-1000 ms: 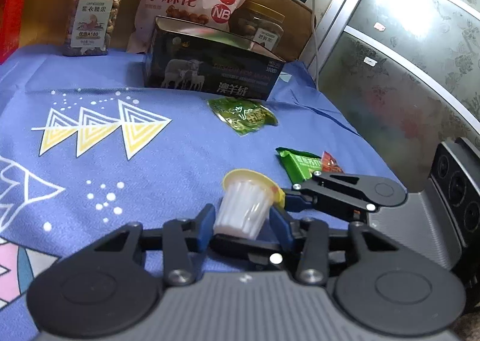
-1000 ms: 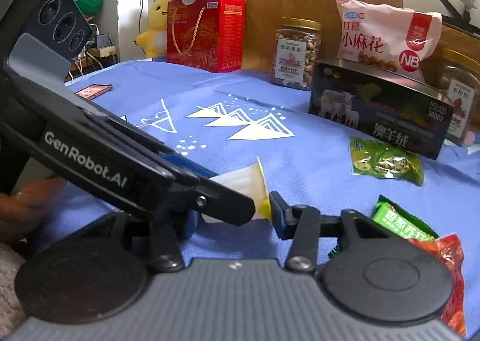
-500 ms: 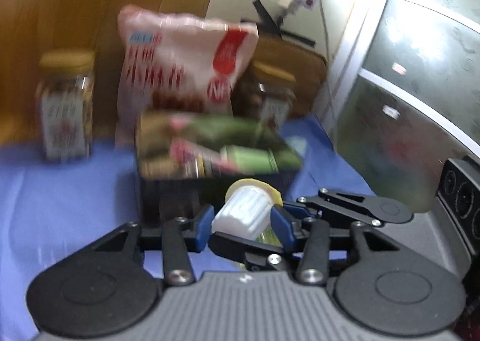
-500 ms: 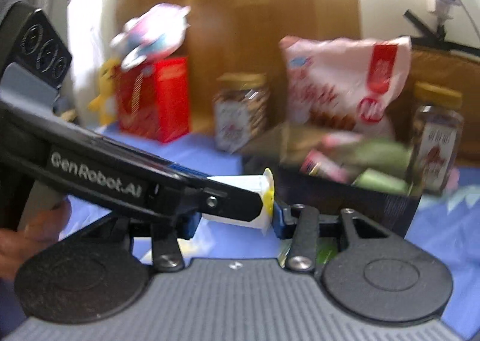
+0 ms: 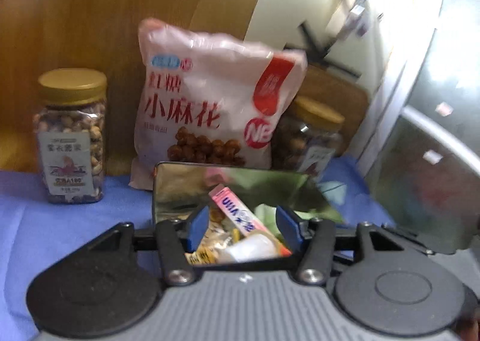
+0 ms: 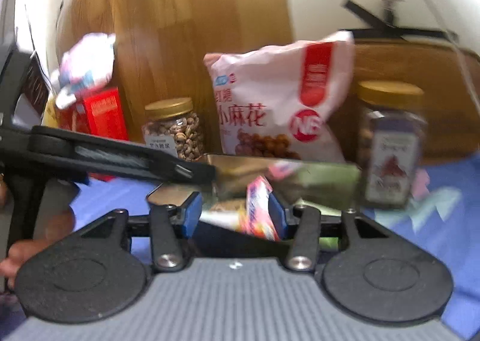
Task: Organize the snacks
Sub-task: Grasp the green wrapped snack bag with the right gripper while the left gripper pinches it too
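Behind everything stands a wooden panel (image 5: pixel 126 26) against a pale wall, and below it a blue cloth (image 5: pixel 60 221) covers the surface. On this cloth, at the back, a pink snack bag (image 5: pixel 216 101) leans upright between two nut jars with gold lids, one on the left (image 5: pixel 72 137) and one on the right (image 5: pixel 309 137). Just in front of the bag sits an open metal tin (image 5: pixel 168 191) with shiny inner walls, and several wrapped snacks lie inside it, among them a pink stick packet (image 5: pixel 237 212). In the left wrist view the left gripper (image 5: pixel 244 228) hangs over the near edge of the tin, its jaws opening, and the blue pads (image 5: pixel 198 225) do not press on anything. The white jelly cup (image 5: pixel 252 248) lies on its side inside the tin, below and between the two pads, apart from both of them, just beside the pink packet. In the right wrist view the right gripper (image 6: pixel 234 215) also points into the tin, with its jaws opening and nothing pressed by its pads; the pink packet and a blurred pale shape, perhaps the cup, show in the gap behind them. The arm of the left gripper crosses this view from the left, above the tin's rim. A red box (image 6: pixel 102 113) stands far at the left, and part of a hand (image 6: pixel 39 239) shows at the left edge.
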